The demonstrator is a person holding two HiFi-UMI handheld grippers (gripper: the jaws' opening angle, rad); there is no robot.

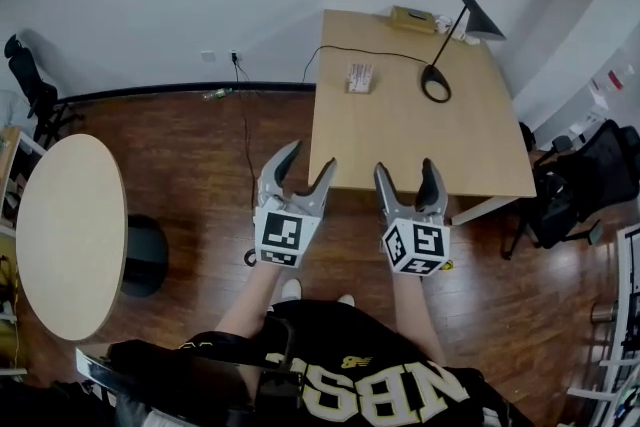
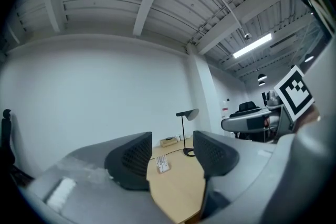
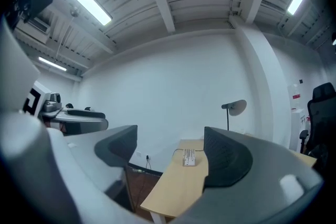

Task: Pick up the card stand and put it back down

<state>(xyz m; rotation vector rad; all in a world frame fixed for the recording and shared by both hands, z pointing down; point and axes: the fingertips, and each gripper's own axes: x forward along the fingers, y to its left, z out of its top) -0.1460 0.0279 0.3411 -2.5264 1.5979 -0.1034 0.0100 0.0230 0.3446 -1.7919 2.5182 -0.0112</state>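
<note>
A hasty reach could topple the card stand (image 1: 359, 77), apparently upright at upper centre on the table's (image 1: 420, 140) far side, or snag the lamp cord (image 1: 370, 50) just behind it. The left gripper (image 1: 311, 157) and right gripper (image 1: 405, 167) point level, side by side at the near edge, both released and empty.
</note>
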